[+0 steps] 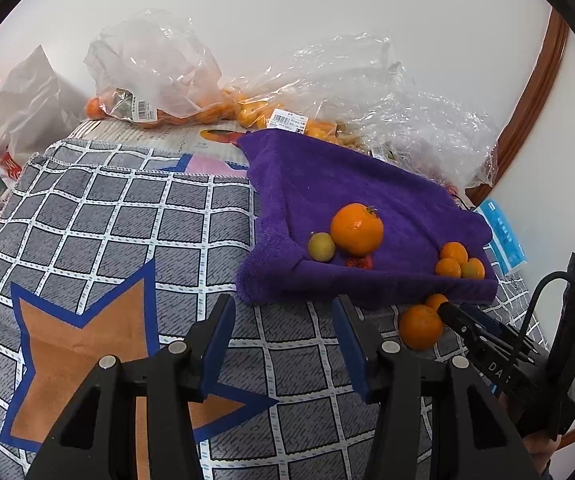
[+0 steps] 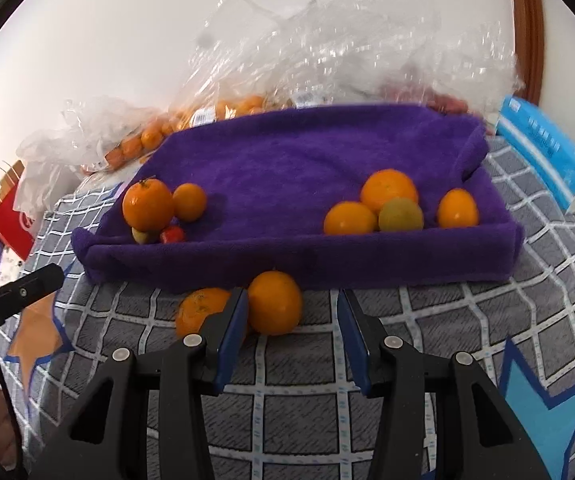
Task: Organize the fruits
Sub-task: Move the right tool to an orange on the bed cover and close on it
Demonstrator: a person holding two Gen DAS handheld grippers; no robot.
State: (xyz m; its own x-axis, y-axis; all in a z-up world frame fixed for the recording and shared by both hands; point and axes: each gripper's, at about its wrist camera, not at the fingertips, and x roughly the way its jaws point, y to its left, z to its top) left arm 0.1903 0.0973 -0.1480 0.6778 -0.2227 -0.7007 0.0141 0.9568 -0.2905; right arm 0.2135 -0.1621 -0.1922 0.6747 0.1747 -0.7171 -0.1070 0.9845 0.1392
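Closing your right claw (image 2: 291, 316), now spread apart, can push the round orange tangerine (image 2: 274, 303) just ahead against the folded purple towel (image 2: 287, 168); it may roll away.

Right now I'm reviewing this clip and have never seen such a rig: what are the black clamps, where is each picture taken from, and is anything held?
Each clamp is a handheld two-finger gripper with a camera looking along its fingers. One picture comes from the left gripper, the other from the right gripper. Both are open and hold nothing. On the checked cloth lies a purple towel carrying oranges and smaller fruit. Two loose oranges sit just in front of it, by the right gripper. Plastic bags of fruit lie behind.
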